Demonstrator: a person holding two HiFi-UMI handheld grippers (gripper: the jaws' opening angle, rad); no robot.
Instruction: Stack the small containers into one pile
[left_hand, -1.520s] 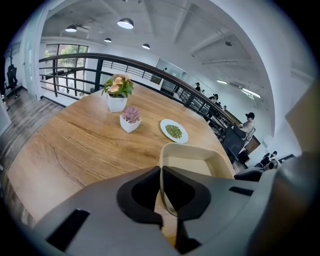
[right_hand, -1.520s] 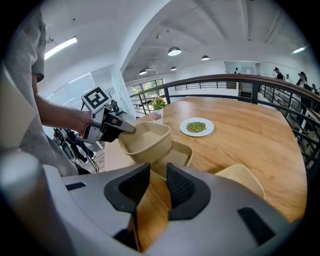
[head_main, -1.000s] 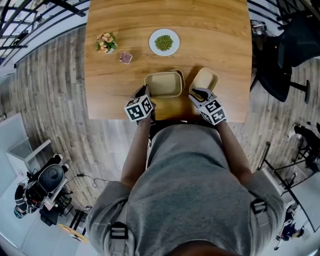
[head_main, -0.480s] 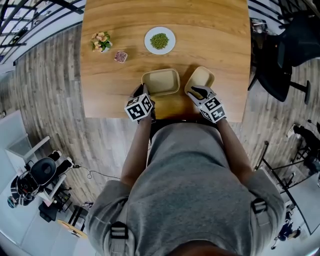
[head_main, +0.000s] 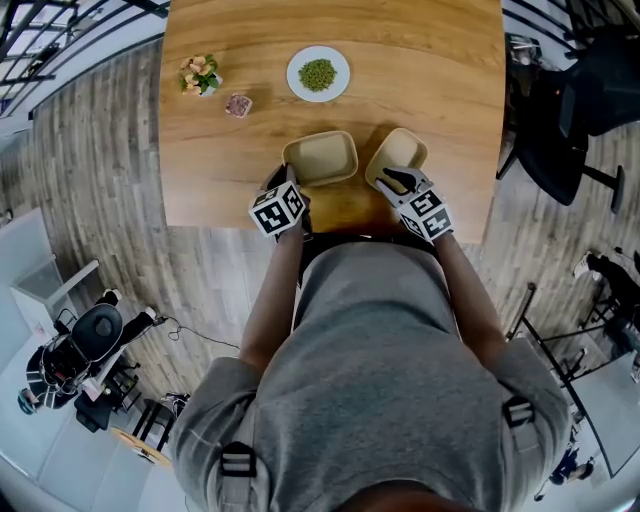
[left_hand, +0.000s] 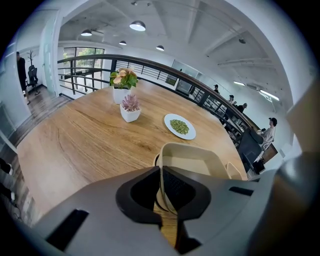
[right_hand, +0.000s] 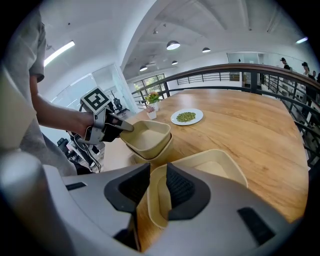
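Two beige containers sit nested as a stack (head_main: 320, 158) near the table's front edge. My left gripper (head_main: 285, 178) is shut on the stack's near rim, and the left gripper view shows that rim (left_hand: 165, 150) pinched between the jaws of the left gripper (left_hand: 161, 192). To the right, a single beige container (head_main: 397, 153) stands tilted, with my right gripper (head_main: 392, 180) shut on its near wall. In the right gripper view this container (right_hand: 215, 167) lies just in front of my right gripper (right_hand: 161, 195), and the stack (right_hand: 147, 137) sits a short way to its left.
A white plate of green peas (head_main: 318, 74) lies further back on the wooden table (head_main: 440, 70). A flower pot (head_main: 199, 73) and a small succulent pot (head_main: 238, 104) stand at the back left. A black chair (head_main: 570, 100) is beside the table's right edge.
The head camera has shifted slightly. The gap between the single container and the stack looks a little narrower. Both grips are unchanged.
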